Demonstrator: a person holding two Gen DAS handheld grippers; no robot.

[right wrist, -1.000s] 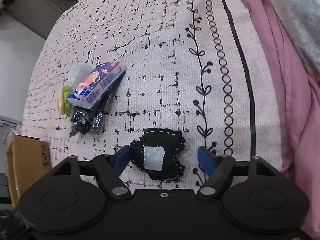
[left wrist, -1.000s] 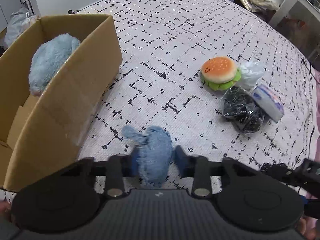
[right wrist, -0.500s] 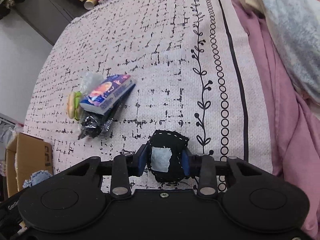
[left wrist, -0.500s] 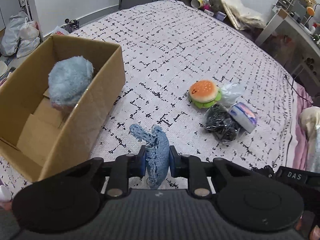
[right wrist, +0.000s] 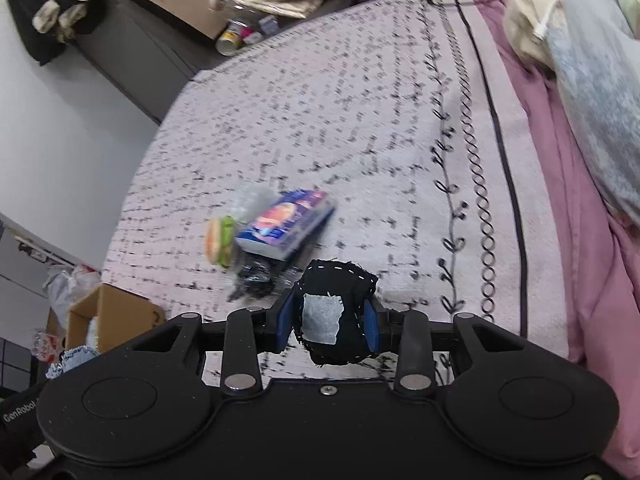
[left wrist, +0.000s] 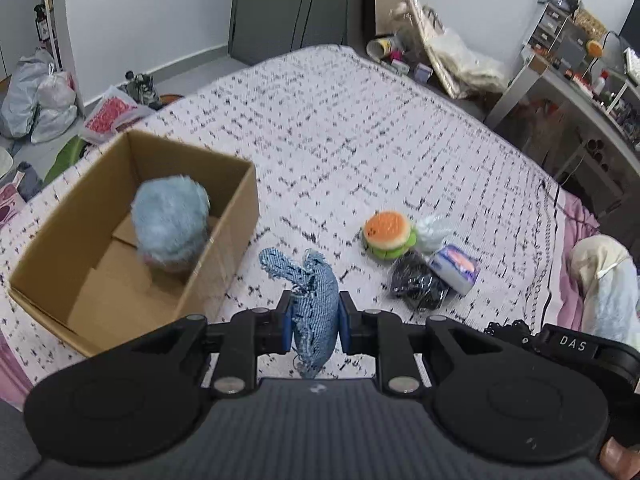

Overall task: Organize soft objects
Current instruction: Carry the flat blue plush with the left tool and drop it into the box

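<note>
My fingers are pinching two soft toys clear of the bed: my left gripper (left wrist: 313, 322) is squeezing the denim toy (left wrist: 312, 300), its long axis running away from me, just right of the cardboard box (left wrist: 224, 256). My right gripper (right wrist: 329, 322), farther from it, is clamping the black pouch (right wrist: 334, 312), probably patched.

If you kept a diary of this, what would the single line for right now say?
left claw: shut on denim pouch | right claw: shut on black pouch | cardboard box: holds fluffy blue toy | burger toy: on bed
</note>
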